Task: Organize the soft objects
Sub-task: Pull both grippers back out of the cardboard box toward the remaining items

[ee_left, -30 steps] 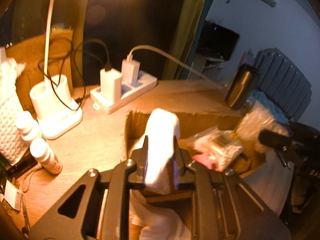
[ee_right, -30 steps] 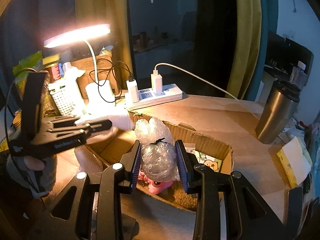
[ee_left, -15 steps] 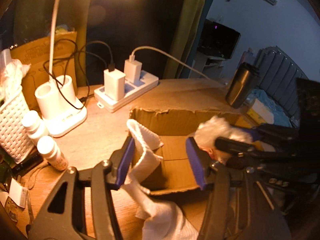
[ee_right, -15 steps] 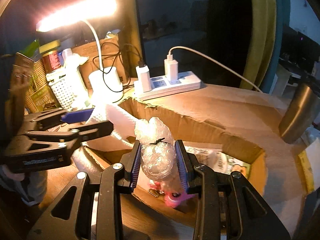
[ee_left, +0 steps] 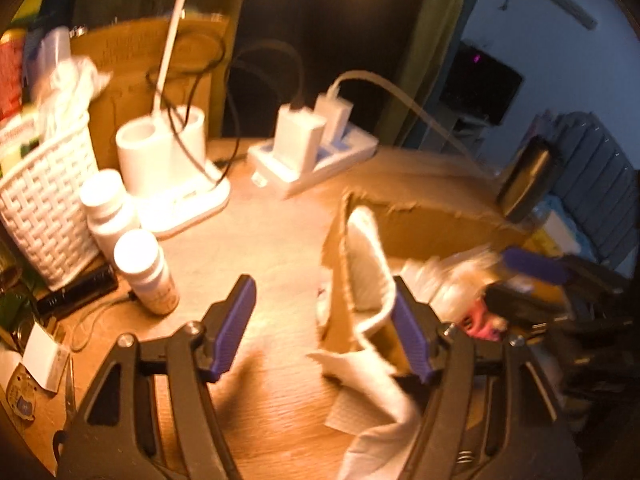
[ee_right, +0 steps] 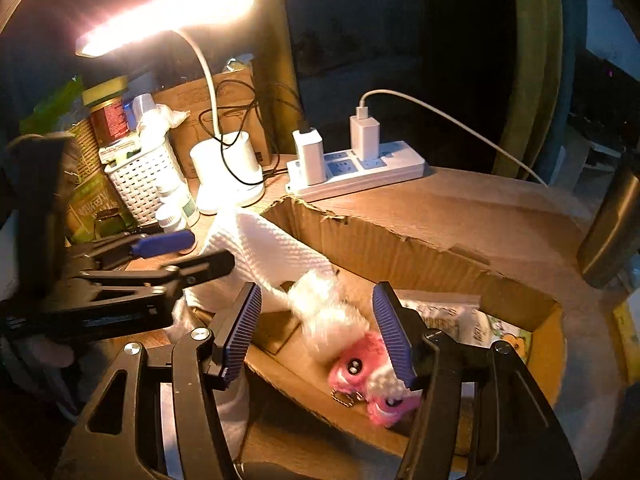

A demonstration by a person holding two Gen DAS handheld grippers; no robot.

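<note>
Left wrist view: left tongs are spreading, nothing pinched. The white cloth is between the jaws, draped over the near wall of the cardboard box, one end inside, the tail trailing out onto the desk beneath the tool. It brushes the right-hand pad, or seems to; blur makes contact unclear. Judgement: the release is only half good. The cloth straddles the box edge, and a clean finish means lifting straight clear of the fabric, then nudging the hanging tail over the wall so all of it lands inside. Pill bottles and lamp base stand to the left, so keep the withdrawal away from them.

Right wrist view: right tongs are also spreading and grip nothing. The pink and white plush toy lies between the jaws, low in the box, close against the right-hand pad; whether it touches, I cannot tell. Its keyring sits at the lower end. The cloth runs down the box's left wall beside it, and the left tongs hover just beside that corner. Judgement: let the jaws widen fully before backing off, so the ribbed pad does not drag fur or ring out. The two tools are close together; retreat one at a time.
</note>
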